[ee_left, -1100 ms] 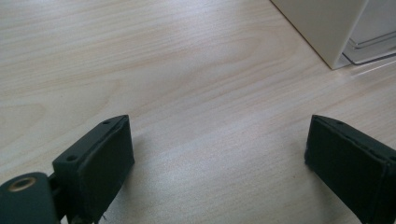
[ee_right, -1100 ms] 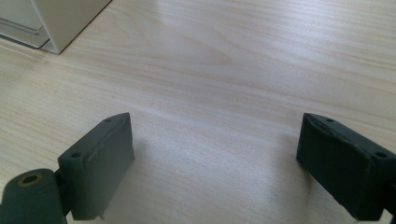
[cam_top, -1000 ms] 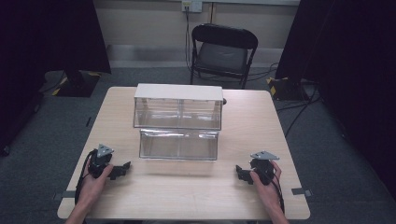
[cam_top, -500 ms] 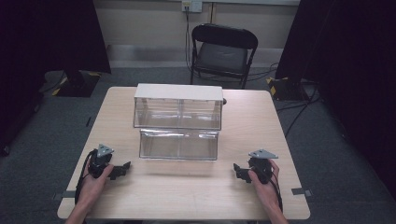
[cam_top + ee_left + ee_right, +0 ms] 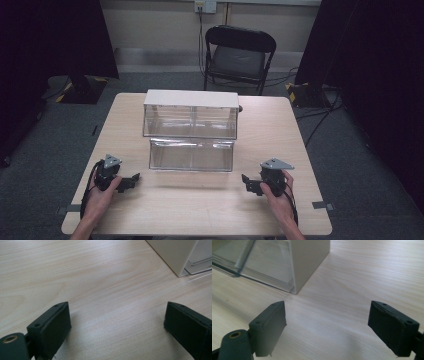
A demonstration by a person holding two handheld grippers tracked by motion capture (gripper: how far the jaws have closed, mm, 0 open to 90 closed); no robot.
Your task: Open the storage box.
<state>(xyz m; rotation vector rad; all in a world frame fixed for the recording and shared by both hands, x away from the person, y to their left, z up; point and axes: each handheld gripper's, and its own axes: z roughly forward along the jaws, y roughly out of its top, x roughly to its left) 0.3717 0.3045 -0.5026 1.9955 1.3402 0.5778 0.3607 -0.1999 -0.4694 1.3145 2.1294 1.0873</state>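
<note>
- High view: a two-tier clear-fronted drawer box (image 5: 190, 131) with a cream shell sits mid-table (image 5: 200, 210); a folding chair (image 5: 239, 55) stands beyond.
- Left gripper (image 5: 117, 325) — jaws wide, empty, over pale woodgrain; the box's corner is near.
- Right gripper (image 5: 327, 325) — equally wide, nothing held.
- Since a second ago, the right gripper has edged slightly inward.

Wide-open right claw (image 5: 328, 326) hovers near clear drawer unit (image 5: 274, 262) corner.

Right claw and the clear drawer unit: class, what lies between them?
Bare tabletop. In the high view, nothing sits between the right claw and the clear drawer unit; the right gripper view shows plain wood there too.
</note>
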